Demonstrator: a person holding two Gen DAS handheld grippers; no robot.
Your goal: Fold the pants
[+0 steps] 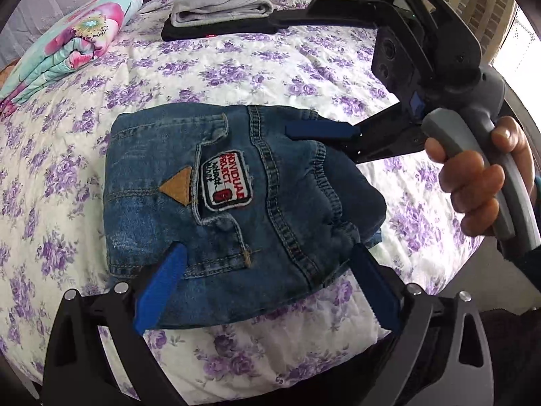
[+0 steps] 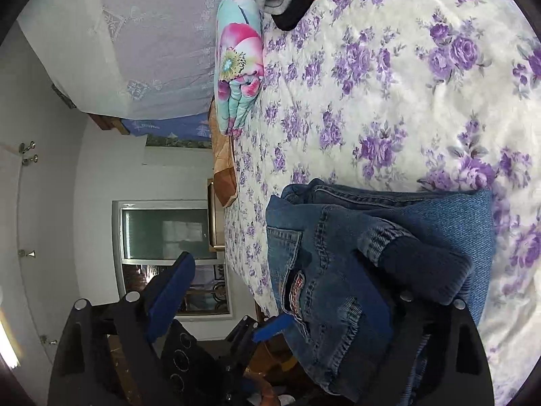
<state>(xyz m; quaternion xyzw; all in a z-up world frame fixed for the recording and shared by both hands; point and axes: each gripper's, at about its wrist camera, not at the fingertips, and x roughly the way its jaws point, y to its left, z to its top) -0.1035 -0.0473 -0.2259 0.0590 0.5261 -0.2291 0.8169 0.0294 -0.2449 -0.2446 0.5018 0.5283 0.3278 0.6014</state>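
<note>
- Folded denim pants [image 1: 236,199] lie on the bed [image 1: 304,64], a compact bundle; back pocket and embroidered patch [image 1: 227,180] face up, elastic waistband toward the right tongs.
- Long axis unclear: the bundle is nearly square.
- Left tongs [image 1: 267,287] tilt steeply down over the near edge, blue pads spread wide, straddling the denim; whether they press it I cannot tell.
- Right tongs [image 1: 257,77] lie nearly level and rolled sideways, jaws wide; lower pad rests at the waistband, upper pad far off near the grey folded garment [image 1: 223,3].
- A hand [image 1: 473,182] grips the grey handle.
- Bed cover: quilted, white with purple flowers.
</note>
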